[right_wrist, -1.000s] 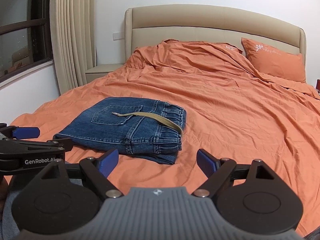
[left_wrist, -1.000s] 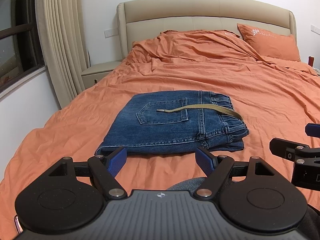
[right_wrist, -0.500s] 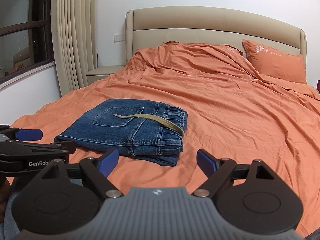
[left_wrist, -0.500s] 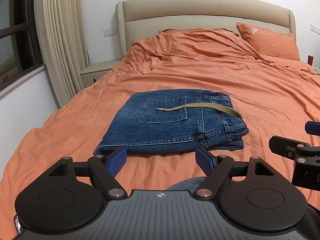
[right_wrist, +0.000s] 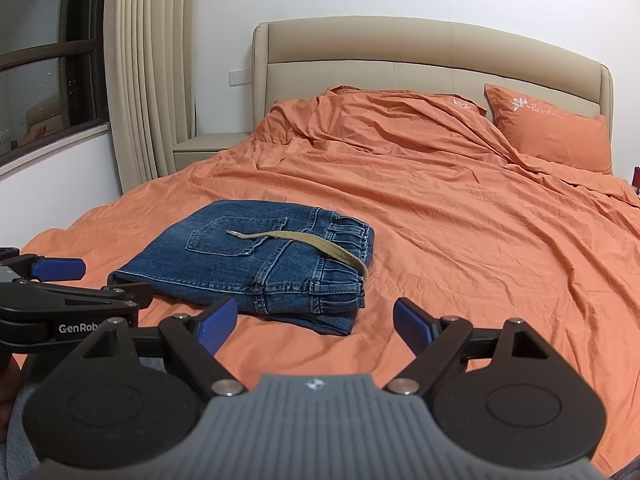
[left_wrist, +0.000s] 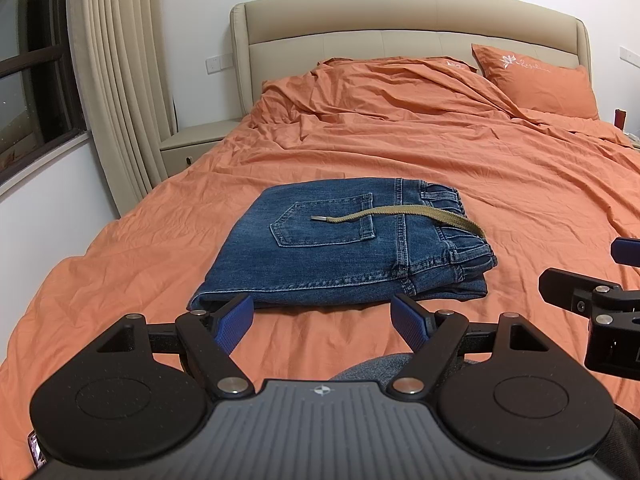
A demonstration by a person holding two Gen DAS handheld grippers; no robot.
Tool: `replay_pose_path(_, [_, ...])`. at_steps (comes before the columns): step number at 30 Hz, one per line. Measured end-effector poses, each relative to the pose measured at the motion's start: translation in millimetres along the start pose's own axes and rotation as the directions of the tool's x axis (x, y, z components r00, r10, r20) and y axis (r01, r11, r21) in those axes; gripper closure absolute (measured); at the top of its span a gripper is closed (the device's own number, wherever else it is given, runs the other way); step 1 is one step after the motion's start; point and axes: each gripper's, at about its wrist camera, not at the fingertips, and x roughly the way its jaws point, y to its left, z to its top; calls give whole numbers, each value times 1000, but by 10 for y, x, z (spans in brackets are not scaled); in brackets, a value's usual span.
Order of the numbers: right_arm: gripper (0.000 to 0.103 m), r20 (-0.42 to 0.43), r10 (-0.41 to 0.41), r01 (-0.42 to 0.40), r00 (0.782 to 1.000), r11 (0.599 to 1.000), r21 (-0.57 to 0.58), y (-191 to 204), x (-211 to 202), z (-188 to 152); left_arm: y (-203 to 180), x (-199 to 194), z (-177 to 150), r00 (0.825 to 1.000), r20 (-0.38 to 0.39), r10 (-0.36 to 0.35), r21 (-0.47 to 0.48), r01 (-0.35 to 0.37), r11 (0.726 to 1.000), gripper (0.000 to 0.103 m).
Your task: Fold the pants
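Note:
Blue denim pants (left_wrist: 336, 248) lie folded into a compact rectangle on the orange bed (left_wrist: 520, 208), back pocket up, with a tan drawstring (left_wrist: 400, 216) across the top. My left gripper (left_wrist: 322, 316) hovers open just short of the near edge of the pants, holding nothing. In the right wrist view the pants (right_wrist: 256, 264) sit ahead and to the left. There my right gripper (right_wrist: 314, 324) is open and empty, near the pants' right corner. Each gripper shows at the edge of the other's view.
A beige headboard (left_wrist: 400, 20) and an orange pillow (left_wrist: 536, 76) are at the far end. A rumpled duvet (left_wrist: 380, 88) bunches near the head. A nightstand (left_wrist: 192, 144), curtain (left_wrist: 120, 80) and window (left_wrist: 32, 72) stand to the left.
Both grippers have drawn back slightly and risen, so the pants look a little farther away. The pants have not moved and both grippers stay open.

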Motion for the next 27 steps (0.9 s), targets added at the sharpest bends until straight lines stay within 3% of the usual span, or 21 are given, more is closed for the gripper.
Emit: replay_pose_path(27, [21, -10, 16, -16, 1000, 1000, -16, 30, 12, 6, 26, 17, 7, 1000, 1, 3, 10, -3, 1000, 12])
